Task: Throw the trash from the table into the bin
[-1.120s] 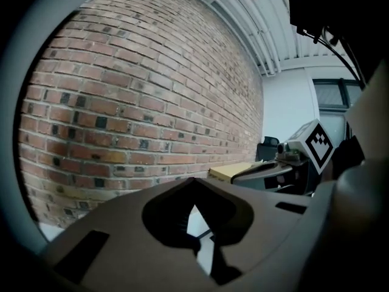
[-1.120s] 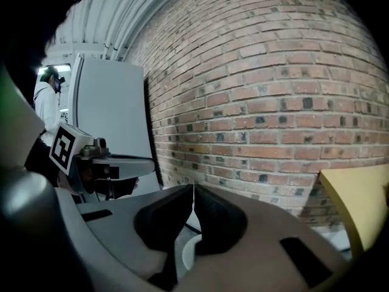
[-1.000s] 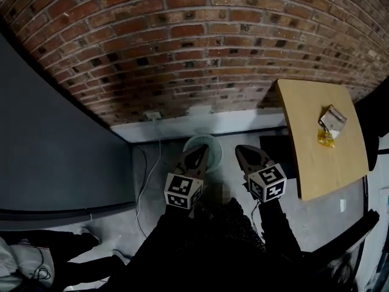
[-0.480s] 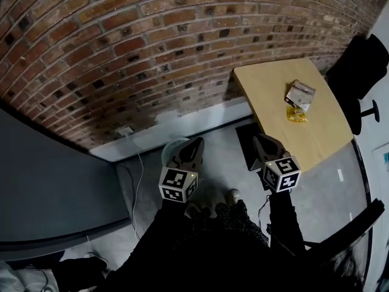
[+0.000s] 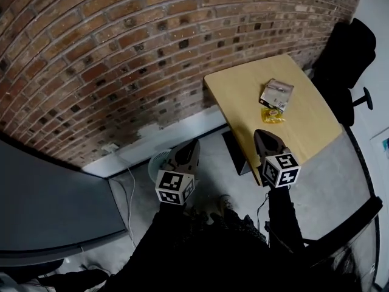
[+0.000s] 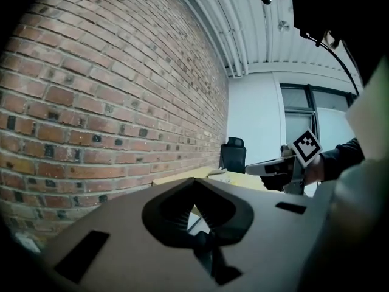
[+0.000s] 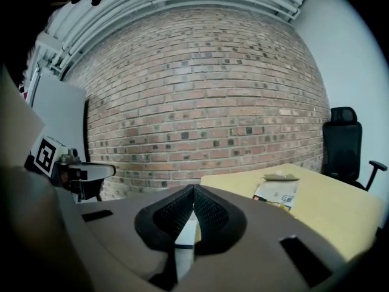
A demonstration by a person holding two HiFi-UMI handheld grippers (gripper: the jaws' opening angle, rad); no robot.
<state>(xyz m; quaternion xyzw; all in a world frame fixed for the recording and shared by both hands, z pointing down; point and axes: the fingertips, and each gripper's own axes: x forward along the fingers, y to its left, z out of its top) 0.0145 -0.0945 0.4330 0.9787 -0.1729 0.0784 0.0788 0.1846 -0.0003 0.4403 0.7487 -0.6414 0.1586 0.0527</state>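
Both fingers pairs are pressed together and empty, left gripper (image 5: 189, 146) and right gripper (image 5: 262, 136). The white wrapper (image 5: 276, 94) and yellow wrapper (image 5: 271, 117) sit mid-tabletop (image 5: 240, 87), with the bin (image 5: 158, 163) under my left. If I reach in closed, I'd probably just shove them off.

A brick wall (image 5: 121, 53) and chair (image 5: 343, 59) flank the table (image 5: 243, 96); near side open.

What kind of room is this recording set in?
Probably an office or workshop: a bare brick wall, a light wooden table carrying trash, and a black office chair beside it.
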